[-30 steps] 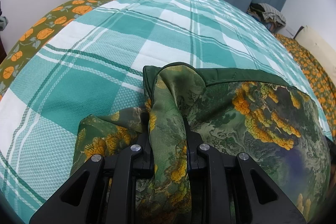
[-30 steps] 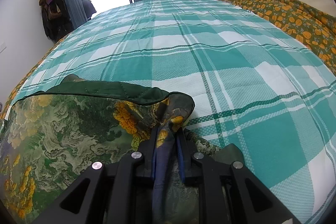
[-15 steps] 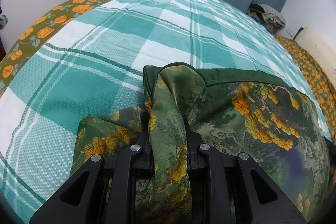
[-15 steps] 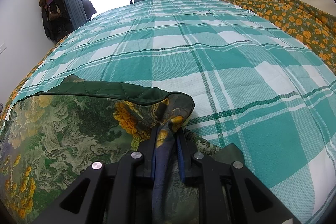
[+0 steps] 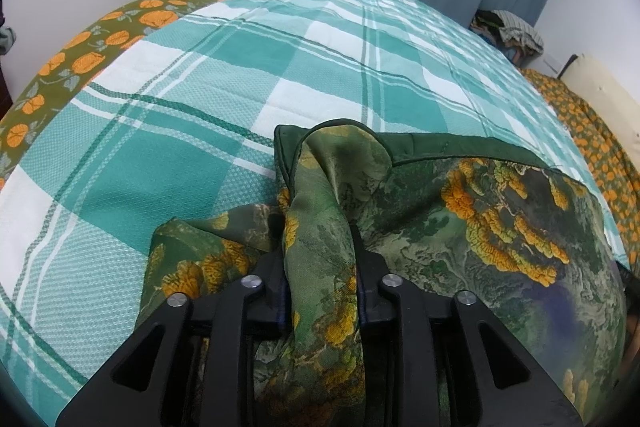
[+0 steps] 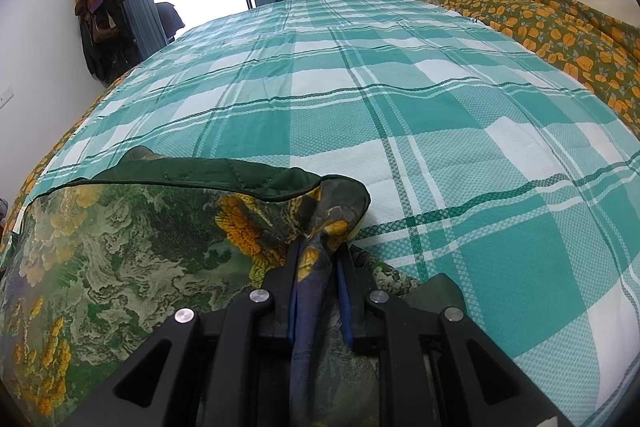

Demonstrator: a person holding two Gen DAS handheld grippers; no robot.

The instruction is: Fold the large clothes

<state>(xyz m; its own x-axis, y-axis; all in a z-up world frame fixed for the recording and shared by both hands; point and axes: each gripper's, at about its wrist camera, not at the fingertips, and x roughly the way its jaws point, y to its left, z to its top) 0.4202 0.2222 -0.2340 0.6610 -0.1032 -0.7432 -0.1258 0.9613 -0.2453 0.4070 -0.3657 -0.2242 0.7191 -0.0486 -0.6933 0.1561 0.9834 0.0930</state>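
The green landscape-print garment lies on the bed's teal plaid cover, its dark green quilted edge at the far side. The left tool has a bunched corner of the fabric between its jaws, which are opening. The right tool is clamped tight on the other corner.

A: What changed over that second?

B: Very little. The left gripper began easing its jaws apart, with the bunched corner of the green printed garment between them, and they were opening at this moment.

A: Anything else?

B: No other change showed.
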